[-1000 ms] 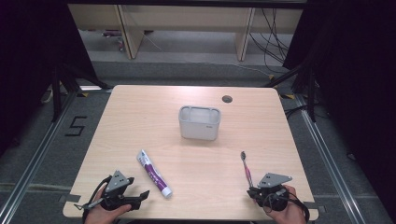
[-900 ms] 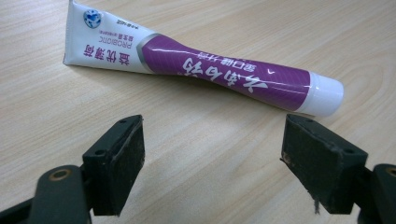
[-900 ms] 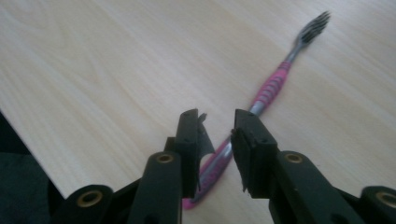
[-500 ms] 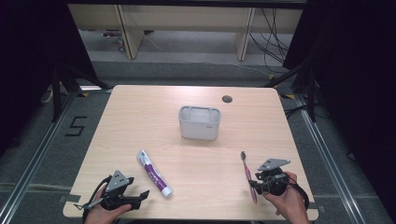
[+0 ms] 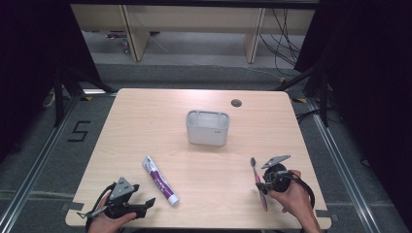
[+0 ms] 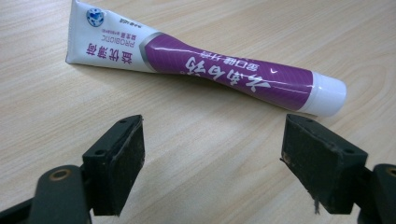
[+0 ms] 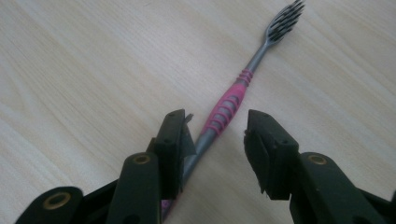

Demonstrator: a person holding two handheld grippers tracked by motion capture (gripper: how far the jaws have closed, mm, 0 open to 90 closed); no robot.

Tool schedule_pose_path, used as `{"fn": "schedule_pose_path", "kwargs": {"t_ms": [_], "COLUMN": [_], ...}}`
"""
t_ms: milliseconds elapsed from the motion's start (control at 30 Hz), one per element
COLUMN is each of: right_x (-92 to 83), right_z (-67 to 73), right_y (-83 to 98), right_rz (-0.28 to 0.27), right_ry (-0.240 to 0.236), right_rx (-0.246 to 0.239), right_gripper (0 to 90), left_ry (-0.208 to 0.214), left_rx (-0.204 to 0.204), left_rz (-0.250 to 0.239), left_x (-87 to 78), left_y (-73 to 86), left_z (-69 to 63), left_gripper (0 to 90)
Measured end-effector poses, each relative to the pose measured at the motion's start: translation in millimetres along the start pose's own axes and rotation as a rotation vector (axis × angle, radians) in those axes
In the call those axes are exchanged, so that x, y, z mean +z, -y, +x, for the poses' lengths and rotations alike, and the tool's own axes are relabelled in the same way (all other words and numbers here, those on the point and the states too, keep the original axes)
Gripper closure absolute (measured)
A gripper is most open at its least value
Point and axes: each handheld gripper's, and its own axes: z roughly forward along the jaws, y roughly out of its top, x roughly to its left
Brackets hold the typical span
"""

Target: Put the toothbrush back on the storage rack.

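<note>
1. The tabletop, a light wood surface with a small dark round grommet near its far edge, is seen from the high view; its near edge is partly covered by the person's hands.
2. A grey open-topped container stands upright near the middle of the tabletop, toward the far edge, unchanged from the earlier frames; what it holds cannot be made out.
3. The right gripper is found further in from the near right corner than a second ago and is now placed over the toothbrush. Its fingers are narrowly parted, astride the handle without closing on it; whether the left pad touches the handle cannot be told.
4. The left gripper rests near the near left corner, as before. Its fingers are spread wide and hold nothing, aimed at the tube lying just beyond them.
5. The white and purple toothpaste tube lies flat toward the near left of the tabletop, unmoved, its cap end toward the near edge.
6. The pink and grey toothbrush lies flat by the near right corner, bristle head toward the far edge; its tail end is hidden beneath the right gripper.
</note>
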Motion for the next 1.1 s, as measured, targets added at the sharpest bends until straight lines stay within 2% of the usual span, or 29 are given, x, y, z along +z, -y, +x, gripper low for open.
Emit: {"fn": "schedule_pose_path", "kwargs": {"t_ms": [100,267,400,567,600,633,767,800,867,933,1100], "right_x": [2.9,8.3,11.5,13.1,13.7,13.3,13.2,13.9,15.4,17.2,17.4], "right_z": [-2.3,-3.8,-5.8,-5.1,-6.1,-6.6,-5.2,-8.1,-7.9,-9.3,-7.1], "right_y": [-1.6,-4.6,-6.4,-10.8,-11.7,-12.0,-13.1,-13.8,-14.9,-17.4,-21.6], "right_rz": [0.017,0.055,0.064,0.114,0.115,0.117,0.150,0.149,0.159,0.150,0.193], "right_ry": [0.011,0.005,-0.001,-0.001,-0.017,0.002,-0.004,0.004,-0.014,-0.015,-0.025], "right_rx": [-0.023,-0.013,-0.037,-0.036,-0.051,-0.036,-0.017,-0.052,-0.060,-0.116,-0.119], "right_gripper": [58.5,58.9,60.3,66.1,66.9,67.9,72.7,73.3,76.1,78.1,81.3], "left_ry": [0.001,0.000,-0.003,0.000,0.001,0.002,0.001,0.004,0.004,0.002,0.003], "left_rx": [0.002,0.000,-0.003,-0.003,-0.002,0.001,-0.002,0.006,0.005,0.004,0.004], "left_rz": [0.002,0.000,-0.002,-0.003,-0.001,0.002,-0.001,0.004,0.004,0.004,0.002], "left_x": [0.1,0.1,0.5,0.2,0.0,-0.1,0.3,0.0,0.0,0.4,0.2], "left_y": [0.0,0.1,0.0,-0.1,0.0,0.1,-0.1,-0.1,-0.1,0.0,-0.2], "left_z": [0.0,0.2,0.1,-0.1,-0.1,0.0,-0.1,0.1,0.0,0.2,0.0], "left_gripper": [21.1,21.0,21.0,21.1,21.0,21.0,21.1,21.1,21.1,21.1,21.1]}}
